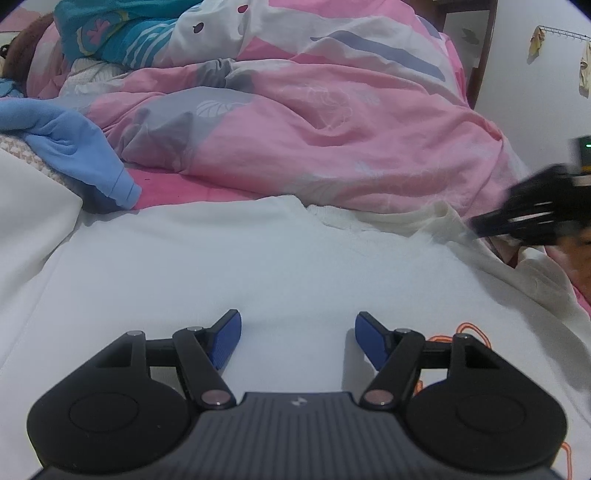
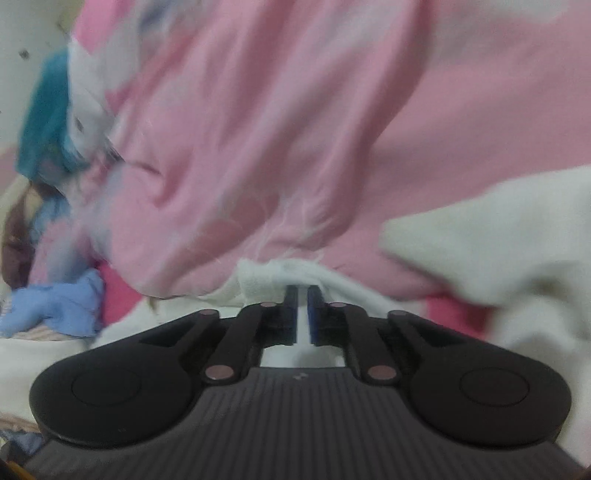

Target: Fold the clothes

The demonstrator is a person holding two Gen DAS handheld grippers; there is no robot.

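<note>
A white garment lies spread flat on the bed, with an orange print at its lower right. My left gripper hovers just over it, open, nothing between its blue pads. At the right edge of the left wrist view, the right gripper appears blurred, pinching the garment's far right corner. In the right wrist view my right gripper is shut on a bunched fold of the white garment, and more white cloth hangs to the right.
A rumpled pink quilt fills the bed behind the garment. A blue garment lies at the left on the pink sheet. Teal cloth sits at the far back left. A wall with hooks stands at the right.
</note>
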